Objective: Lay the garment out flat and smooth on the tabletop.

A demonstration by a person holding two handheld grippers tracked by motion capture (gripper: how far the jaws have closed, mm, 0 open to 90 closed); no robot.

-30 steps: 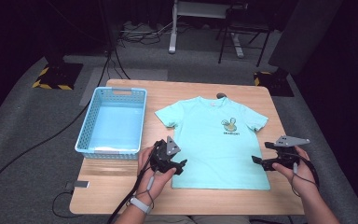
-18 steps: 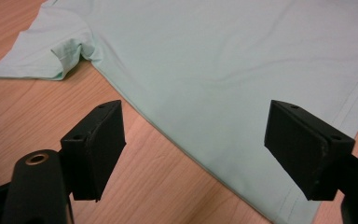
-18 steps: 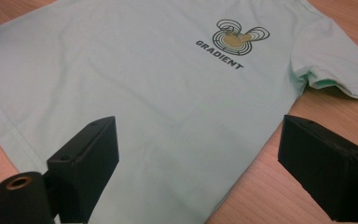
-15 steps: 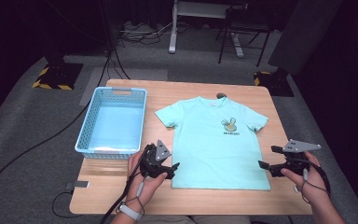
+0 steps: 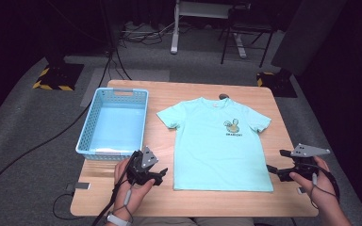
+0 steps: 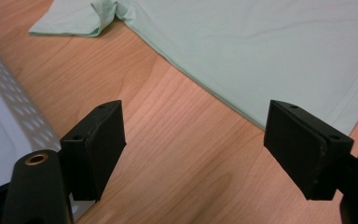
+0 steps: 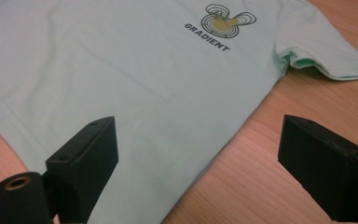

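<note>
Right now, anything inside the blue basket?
The blue basket looks empty: its pale floor shows bare in the high view. The strip just behind its near wall is hidden. It sits on the table, left of the t-shirt.

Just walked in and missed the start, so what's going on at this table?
A person holds a pair of tongs in each hand over a wooden table. A light mint-green short-sleeved T-shirt with a small printed logo lies flat and spread out, untouched. The left tongs hover open near its lower left corner, the right tongs open near its lower right corner. A light blue perforated plastic basket sits left of the shirt. Nothing is gripped yet.
</note>
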